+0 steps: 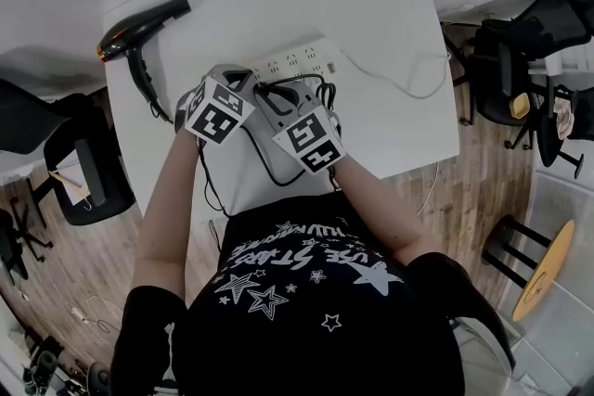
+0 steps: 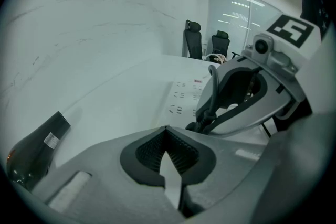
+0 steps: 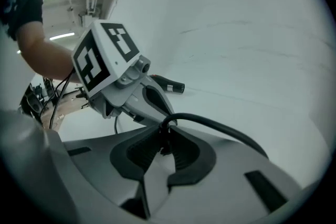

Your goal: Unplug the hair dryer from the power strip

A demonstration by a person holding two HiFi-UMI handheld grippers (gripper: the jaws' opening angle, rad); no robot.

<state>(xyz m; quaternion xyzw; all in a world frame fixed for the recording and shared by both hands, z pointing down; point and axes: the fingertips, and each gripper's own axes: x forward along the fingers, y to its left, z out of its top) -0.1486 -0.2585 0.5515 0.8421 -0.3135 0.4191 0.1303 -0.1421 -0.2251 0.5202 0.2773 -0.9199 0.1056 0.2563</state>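
Note:
The black hair dryer (image 1: 139,28) lies at the table's far left. Its black cord (image 1: 264,158) loops back under my hands. The white power strip (image 1: 297,58) lies in the middle of the table, just beyond both grippers. My right gripper (image 3: 161,136) is shut on the hair dryer's black plug (image 3: 164,131), and the cord arcs away to the right. In the left gripper view that plug (image 2: 202,123) sits at the strip's (image 2: 184,97) near end. My left gripper (image 2: 166,131) is beside it, pads meeting at the tips with nothing between them.
A white cable (image 1: 408,83) runs from the strip toward the table's right edge. Black office chairs (image 1: 520,60) stand at the right and another chair (image 1: 83,162) at the left on the wooden floor. A round stool (image 1: 543,264) stands at the lower right.

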